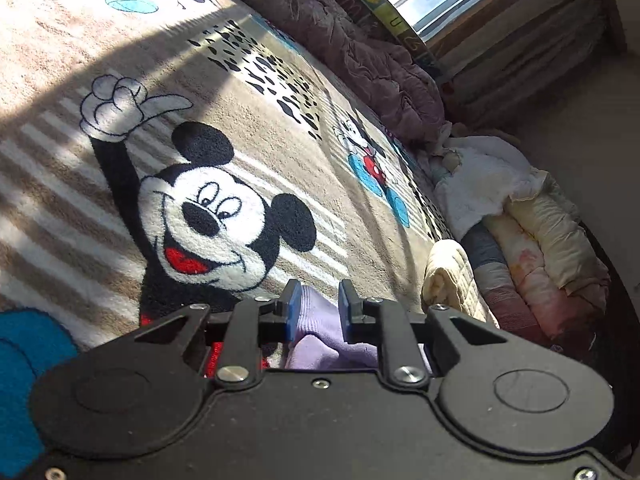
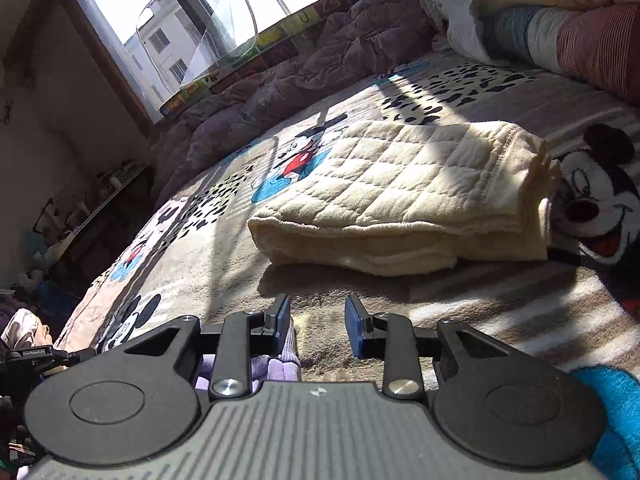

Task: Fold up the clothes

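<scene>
Both of my grippers sit low over the bed, on the Mickey Mouse blanket [image 1: 248,128] that covers it.

Left gripper [image 1: 319,308]: the 2 blue pads stand a little apart, and the lilac garment [image 1: 320,332] bunches up between them. I see cloth filling most of the gap, but I cannot tell whether the pads press on it or only stand beside it. The garment lies at the near edge of the bed, right under the tool, with more of it tucked below the gripper body.

Right gripper [image 2: 317,326]: jaws partly open, with bare blanket showing between the fingers. Nothing is held. A fold of the same lilac garment [image 2: 286,364] lies against the outside of the left-hand finger and under the linkage, not in the gap.

A cream quilted garment [image 2: 404,196], already folded into a flat stack, lies on the blanket ahead of the right gripper, well apart from it, with its folded edges facing the tool. In the left view I see only 1 corner of it, at the right side of the bed.

A purple quilt [image 2: 320,56] is heaped along the far edge of the bed below the window [image 2: 208,12]. Rolled bedding [image 1: 532,248] is piled at the head end.
</scene>
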